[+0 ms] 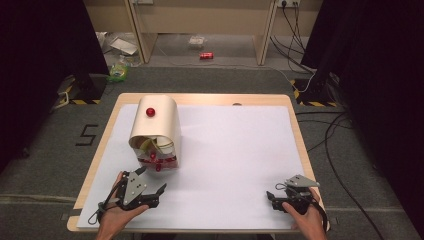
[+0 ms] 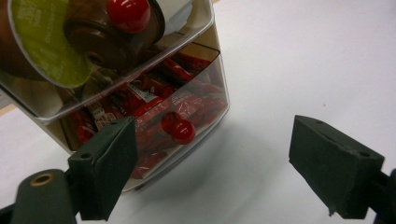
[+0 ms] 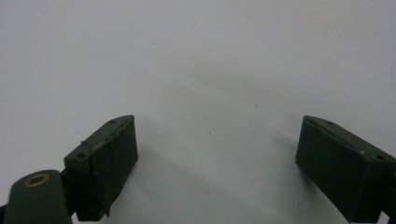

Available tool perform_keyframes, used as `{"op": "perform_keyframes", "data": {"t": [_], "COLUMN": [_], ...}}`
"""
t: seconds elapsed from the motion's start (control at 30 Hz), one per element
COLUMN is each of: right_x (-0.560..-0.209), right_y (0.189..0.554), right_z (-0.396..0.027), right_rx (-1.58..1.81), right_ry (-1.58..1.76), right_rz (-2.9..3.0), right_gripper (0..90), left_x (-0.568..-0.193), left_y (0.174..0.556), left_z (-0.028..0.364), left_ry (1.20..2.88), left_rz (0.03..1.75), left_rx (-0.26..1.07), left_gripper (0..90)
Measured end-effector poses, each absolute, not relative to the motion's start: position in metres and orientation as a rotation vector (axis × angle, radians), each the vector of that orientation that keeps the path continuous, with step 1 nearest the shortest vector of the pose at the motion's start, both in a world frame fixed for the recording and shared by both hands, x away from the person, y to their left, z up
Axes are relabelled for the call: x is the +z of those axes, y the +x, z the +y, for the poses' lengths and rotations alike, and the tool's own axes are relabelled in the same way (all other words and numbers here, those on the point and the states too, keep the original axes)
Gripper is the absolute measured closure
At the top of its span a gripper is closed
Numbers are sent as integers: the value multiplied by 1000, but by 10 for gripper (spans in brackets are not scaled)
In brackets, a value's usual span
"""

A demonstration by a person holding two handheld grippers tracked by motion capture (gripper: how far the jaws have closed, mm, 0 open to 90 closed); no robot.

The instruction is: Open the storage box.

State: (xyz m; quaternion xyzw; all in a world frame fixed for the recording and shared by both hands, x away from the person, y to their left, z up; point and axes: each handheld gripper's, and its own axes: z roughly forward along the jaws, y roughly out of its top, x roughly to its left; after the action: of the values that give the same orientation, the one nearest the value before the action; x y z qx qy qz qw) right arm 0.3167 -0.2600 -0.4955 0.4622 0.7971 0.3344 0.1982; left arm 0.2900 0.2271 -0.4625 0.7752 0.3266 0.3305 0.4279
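- The left claw (image 2: 212, 163) is held wide open, just short of the lower drawer's red knob (image 2: 182, 130) at centre left of the left gripper view.
- The knob is small and round; a slightly off closure could slip off it.
- A hard pull could drag the light organizer (image 1: 156, 131) across the tabletop (image 1: 240, 165).
- The right claw (image 3: 217, 163) is wide open, holding nothing, at lower right of the high view.

High view: bright overhead light on the white surface (image 1: 235, 150), mild glare at its far edge; room sides near black. Slight soft focus, some barrel bend at edges. Left gripper view: fingers (image 2: 107, 172) blurred, soft shadow under clear drawer box (image 2: 187, 93). Right gripper view: dim, grey cast, faint finger shadows.
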Motion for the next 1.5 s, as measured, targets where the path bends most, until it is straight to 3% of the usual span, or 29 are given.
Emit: {"op": "perform_keyframes", "data": {"t": [0.67, 1.5], "right_x": [-495, -495], "right_y": [317, 317], "right_z": [-260, -260], "right_rx": [937, 937], "right_ry": [1296, 1295], "right_rz": [2231, 2231], "right_gripper": [129, 128], "left_x": [-460, -465], "left_y": [303, 311], "left_z": [219, 202], "left_ry": [2022, 2226], "left_rz": [768, 611], "left_rx": [891, 1074], "left_gripper": [154, 146]}}
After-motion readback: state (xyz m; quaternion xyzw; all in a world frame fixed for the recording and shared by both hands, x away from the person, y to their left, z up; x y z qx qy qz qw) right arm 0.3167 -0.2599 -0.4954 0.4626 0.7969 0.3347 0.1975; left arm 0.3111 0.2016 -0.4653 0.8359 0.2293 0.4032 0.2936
